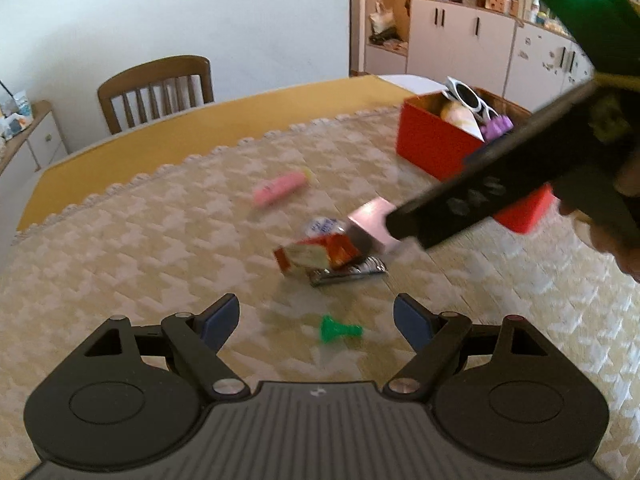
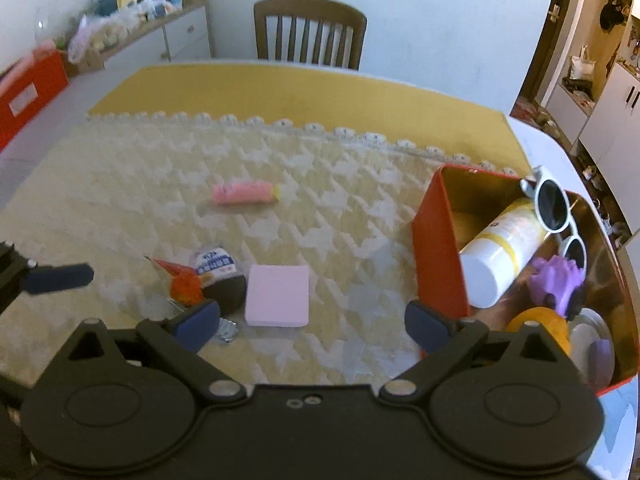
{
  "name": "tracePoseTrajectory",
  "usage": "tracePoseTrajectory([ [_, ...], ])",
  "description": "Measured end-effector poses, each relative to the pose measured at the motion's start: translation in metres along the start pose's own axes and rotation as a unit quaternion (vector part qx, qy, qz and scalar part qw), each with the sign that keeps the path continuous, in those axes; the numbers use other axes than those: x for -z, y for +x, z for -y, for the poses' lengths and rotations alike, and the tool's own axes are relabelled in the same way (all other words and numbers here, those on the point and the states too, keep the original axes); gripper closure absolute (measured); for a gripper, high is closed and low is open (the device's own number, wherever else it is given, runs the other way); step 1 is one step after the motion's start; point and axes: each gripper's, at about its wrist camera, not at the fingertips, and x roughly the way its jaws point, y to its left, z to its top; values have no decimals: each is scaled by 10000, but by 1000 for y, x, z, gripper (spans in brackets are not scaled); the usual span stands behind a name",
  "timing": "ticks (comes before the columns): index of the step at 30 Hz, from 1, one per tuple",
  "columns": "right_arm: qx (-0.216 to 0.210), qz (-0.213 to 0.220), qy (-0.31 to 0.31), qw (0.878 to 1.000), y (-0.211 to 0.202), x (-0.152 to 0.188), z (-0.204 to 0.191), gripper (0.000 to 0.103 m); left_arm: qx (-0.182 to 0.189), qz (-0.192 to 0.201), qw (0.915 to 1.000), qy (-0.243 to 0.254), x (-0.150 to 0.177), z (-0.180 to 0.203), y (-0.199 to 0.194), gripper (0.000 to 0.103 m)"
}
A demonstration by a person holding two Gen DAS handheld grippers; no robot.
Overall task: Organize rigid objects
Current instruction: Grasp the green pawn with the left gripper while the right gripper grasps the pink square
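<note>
My left gripper [image 1: 316,320] is open and empty, just above a small green piece [image 1: 338,330] on the cream tablecloth. My right gripper [image 2: 312,322] is open and empty over a pink square block [image 2: 278,301]; the same block shows in the left wrist view [image 1: 370,220], partly hidden by the right gripper's body [image 1: 500,184]. A red snack wrapper [image 1: 316,255], a small white-and-blue pack [image 2: 218,266] and a silver foil piece [image 1: 352,271] lie together. A pink tube [image 2: 244,193] lies farther off. A red box [image 2: 438,248] at the right holds white sunglasses [image 2: 554,210], a white bottle [image 2: 500,250], a purple toy [image 2: 558,282].
The table has a yellow top [image 2: 300,92] beyond the lace cloth edge. A wooden chair [image 2: 310,34] stands at the far side. A sideboard with clutter [image 2: 132,12] and a red bin [image 2: 28,88] are at the left. White cabinets [image 1: 460,40] stand behind the box.
</note>
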Motion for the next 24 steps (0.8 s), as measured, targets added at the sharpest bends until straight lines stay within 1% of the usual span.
tracePoseTrajectory([
  [5,39,-130,-187,9997,12,-2,-5,9,-2,-7,9994,333,7,15,7,19],
  [8,58,-199,-289,9994,20,-1,-5,16,-31,-11,9989,459,11,20,10,19],
  [11,30,-221,-303,9993,24,-2,-5,22,-30,-49,9992,395,13,20,14,19],
  [13,38,-221,-355,9991,27,-3,-6,29,-43,-40,9993,364,12,19,15,19],
  [15,3,-216,-350,9992,29,-4,-7,32,-37,-18,9993,365,11,19,16,25],
  [17,-35,-192,-350,9992,31,-5,-7,35,56,-24,9994,327,9,19,16,39],
  [18,-58,-183,-354,9992,31,-6,-7,38,109,-58,9995,276,9,18,15,41],
  [19,-80,-179,-353,9992,31,-6,-7,40,149,-84,9996,237,9,19,15,46],
  [20,-92,-169,-356,9992,31,-6,-7,41,187,-95,9995,219,8,19,15,49],
  [21,-114,-156,-356,9992,31,-6,-8,44,190,-98,9995,214,9,20,15,49],
  [22,-147,-151,-353,9992,31,-6,-8,48,198,-102,9996,198,9,19,15,52],
  [23,-168,-144,-358,9991,31,-6,-9,50,229,-96,9995,173,9,19,14,59],
  [24,-175,-133,-366,9991,30,-5,-9,52,223,-87,9996,158,9,18,14,62],
])
